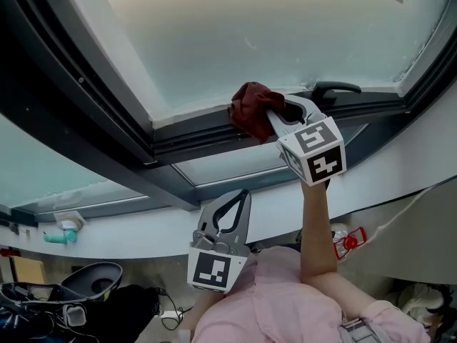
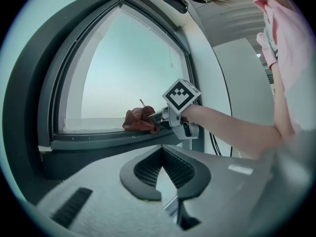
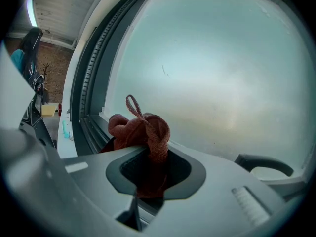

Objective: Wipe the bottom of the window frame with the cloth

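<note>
**Head view:** We see the right claw (image 1: 277, 114) raised to the window frame (image 1: 193, 140), its jaws clamped on a bunched dark red cloth (image 1: 251, 109). The cloth lies against the frame's bottom rail, at the lower edge of the frosted glass (image 1: 250, 27) and just left of a dark handle (image 1: 335, 88). A bare forearm (image 1: 314, 227) rises from a pink sleeve (image 1: 285, 302) to the claw's marker cube (image 1: 313, 151). The left claw (image 1: 235, 206) hangs lower, well apart from the frame, its jaws drawn together at the tips and holding nothing.

**Left gripper view:** We look along the left claw (image 2: 163, 169), whose jaws meet with only an empty hollow between the pads. Beyond it the cloth (image 2: 139, 120) sits on the bottom rail of the window frame (image 2: 94, 141), toward the rail's right-hand corner. The right claw (image 2: 157, 116) grips it from the right.

**Right gripper view:** We find the right claw (image 3: 154, 171) closed on the cloth (image 3: 140, 130), which fills the hollow between the jaws and bulges out past them, a loop of fabric standing up. The bundle touches the window frame (image 3: 89, 112) where the bottom rail meets the glass (image 3: 222, 58). The handle (image 3: 261, 163) lies to the right.
</note>
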`<state>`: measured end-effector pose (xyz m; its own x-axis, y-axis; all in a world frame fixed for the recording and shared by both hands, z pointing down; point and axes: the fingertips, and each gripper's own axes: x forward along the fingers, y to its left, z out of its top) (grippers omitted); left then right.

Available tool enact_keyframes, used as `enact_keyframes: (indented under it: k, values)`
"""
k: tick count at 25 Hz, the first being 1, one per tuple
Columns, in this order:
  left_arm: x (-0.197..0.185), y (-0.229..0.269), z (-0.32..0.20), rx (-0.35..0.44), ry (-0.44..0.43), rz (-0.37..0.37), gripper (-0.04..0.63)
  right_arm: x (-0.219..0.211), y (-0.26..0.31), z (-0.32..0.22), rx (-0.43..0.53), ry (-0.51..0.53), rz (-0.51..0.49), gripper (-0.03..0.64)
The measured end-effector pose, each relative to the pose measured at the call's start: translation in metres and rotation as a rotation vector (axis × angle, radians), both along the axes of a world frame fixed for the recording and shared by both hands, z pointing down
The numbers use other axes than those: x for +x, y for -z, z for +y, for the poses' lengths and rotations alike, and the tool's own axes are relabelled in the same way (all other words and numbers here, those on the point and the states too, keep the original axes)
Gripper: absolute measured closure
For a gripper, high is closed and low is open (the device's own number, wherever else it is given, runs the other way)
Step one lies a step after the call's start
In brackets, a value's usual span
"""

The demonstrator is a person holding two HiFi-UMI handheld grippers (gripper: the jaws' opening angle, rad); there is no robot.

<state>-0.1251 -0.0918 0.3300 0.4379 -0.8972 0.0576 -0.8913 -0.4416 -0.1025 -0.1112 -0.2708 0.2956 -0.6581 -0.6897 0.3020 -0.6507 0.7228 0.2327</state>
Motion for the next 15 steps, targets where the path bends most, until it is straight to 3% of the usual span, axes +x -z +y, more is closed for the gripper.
enact_keyframes:
  k: [15]
  values:
    - [0.002, 0.001, -0.003, 0.002, -0.004, 0.01, 0.598, 0.021, 0.0, -0.011, 0.0, -0.044, -0.001, 0.541]
